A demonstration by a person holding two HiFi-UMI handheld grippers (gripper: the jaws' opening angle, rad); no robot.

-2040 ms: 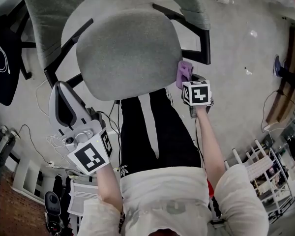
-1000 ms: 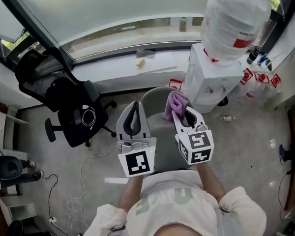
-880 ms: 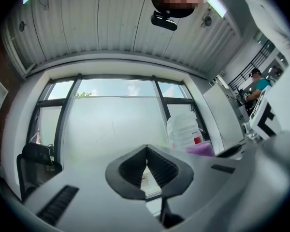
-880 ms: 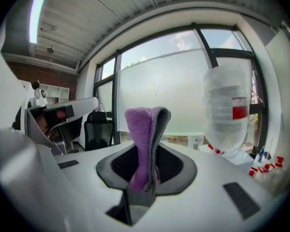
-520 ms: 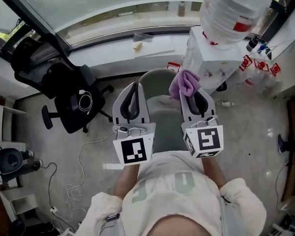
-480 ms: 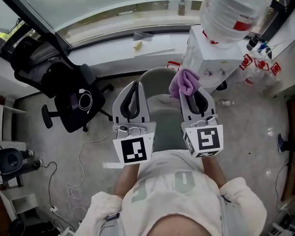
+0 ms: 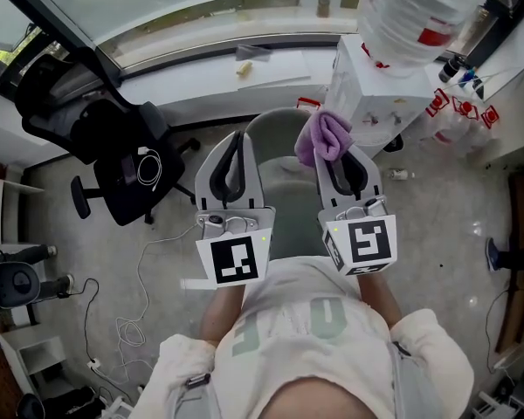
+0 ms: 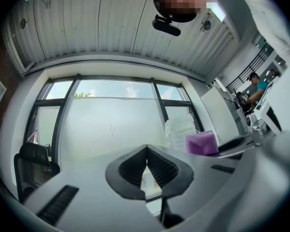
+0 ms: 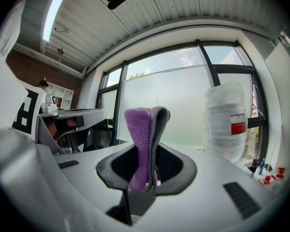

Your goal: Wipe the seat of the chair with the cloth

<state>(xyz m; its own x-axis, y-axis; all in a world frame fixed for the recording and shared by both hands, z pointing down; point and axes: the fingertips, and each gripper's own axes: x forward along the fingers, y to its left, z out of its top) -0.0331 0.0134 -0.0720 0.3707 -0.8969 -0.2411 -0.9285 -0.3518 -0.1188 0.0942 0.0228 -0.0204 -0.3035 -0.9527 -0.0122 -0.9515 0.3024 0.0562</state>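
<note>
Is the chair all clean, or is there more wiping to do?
Done: the right hand-held gripper has the purple cloth pinched in its jaws. In hand: both grippers are held high above the chair, the left hand-held gripper shut and empty. Left: I can't tell if the seat is clean, and the cloth isn't touching it.

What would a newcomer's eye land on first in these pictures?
The purple cloth, pinched in the right gripper and held up above the grey chair, stands out first. Next comes the big water bottle at the head view's upper right. The left gripper is shut and empty.
</note>
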